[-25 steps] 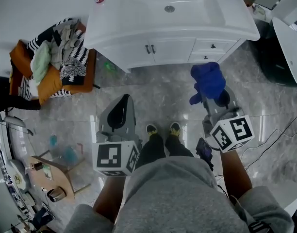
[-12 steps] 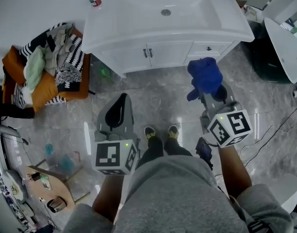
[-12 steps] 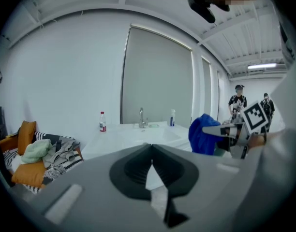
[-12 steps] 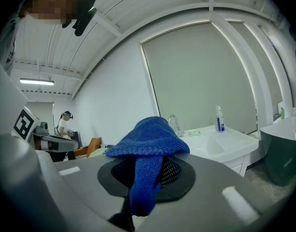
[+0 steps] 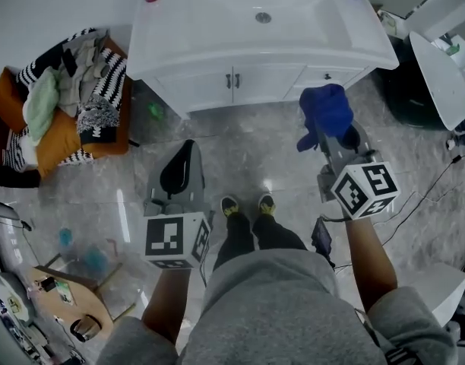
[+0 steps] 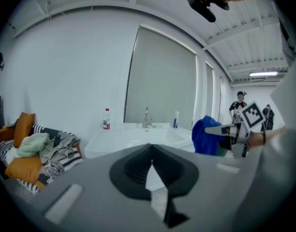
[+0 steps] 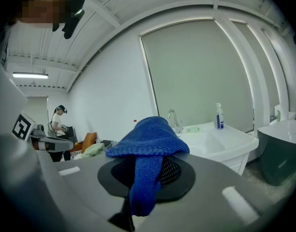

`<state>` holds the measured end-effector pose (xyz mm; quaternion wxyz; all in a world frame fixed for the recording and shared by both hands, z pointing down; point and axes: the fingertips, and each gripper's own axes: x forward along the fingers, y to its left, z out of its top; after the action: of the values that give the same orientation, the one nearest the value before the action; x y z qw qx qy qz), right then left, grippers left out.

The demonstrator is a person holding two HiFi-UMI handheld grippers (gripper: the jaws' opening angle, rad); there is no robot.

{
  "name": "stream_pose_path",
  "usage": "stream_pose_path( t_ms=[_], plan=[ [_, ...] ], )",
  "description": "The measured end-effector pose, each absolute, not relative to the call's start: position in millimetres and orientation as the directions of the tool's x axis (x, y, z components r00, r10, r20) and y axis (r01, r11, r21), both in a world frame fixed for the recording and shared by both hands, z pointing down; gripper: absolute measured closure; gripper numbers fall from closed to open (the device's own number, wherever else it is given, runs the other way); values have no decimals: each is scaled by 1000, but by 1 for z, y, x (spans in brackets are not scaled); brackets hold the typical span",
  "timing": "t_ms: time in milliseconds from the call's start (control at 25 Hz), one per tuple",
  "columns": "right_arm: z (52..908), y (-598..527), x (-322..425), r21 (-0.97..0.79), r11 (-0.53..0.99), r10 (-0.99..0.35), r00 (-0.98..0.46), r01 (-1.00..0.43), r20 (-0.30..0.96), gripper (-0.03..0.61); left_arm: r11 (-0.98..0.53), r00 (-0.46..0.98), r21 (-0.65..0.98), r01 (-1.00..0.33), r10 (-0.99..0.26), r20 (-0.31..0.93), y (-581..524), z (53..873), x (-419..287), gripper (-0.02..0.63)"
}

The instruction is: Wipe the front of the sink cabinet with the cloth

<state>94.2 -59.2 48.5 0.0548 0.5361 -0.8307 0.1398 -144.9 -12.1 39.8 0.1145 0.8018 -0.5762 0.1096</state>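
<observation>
Your right gripper (image 5: pixel 335 144) is clamped on the blue knitted cloth (image 5: pixel 325 112), which hangs apart from the white sink cabinet's front (image 5: pixel 255 86). Step closer, press the cloth flat against the doors and sweep in overlapping passes. Hold the left gripper (image 5: pixel 181 169), jaws together on nothing, clear.
</observation>
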Motion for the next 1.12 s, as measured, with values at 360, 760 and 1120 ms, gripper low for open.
stream_pose_path(
  t_ms=[360,760,1120],
  plan=[
    [85,-92,112,-168,402,-853,-435,-900,287,511,-274,279,65,-959,-888,366,-43,76,-130,604],
    [155,-139,125,-161,384,-850,-416,-909,324,511,-266,274,77,-961,-881,386,-76,142,-125,604],
    [254,-175,132,-129,372,-857,-393,-919,332,511,-233,227,39,-972,-881,414,-97,256,-137,604]
  ],
)
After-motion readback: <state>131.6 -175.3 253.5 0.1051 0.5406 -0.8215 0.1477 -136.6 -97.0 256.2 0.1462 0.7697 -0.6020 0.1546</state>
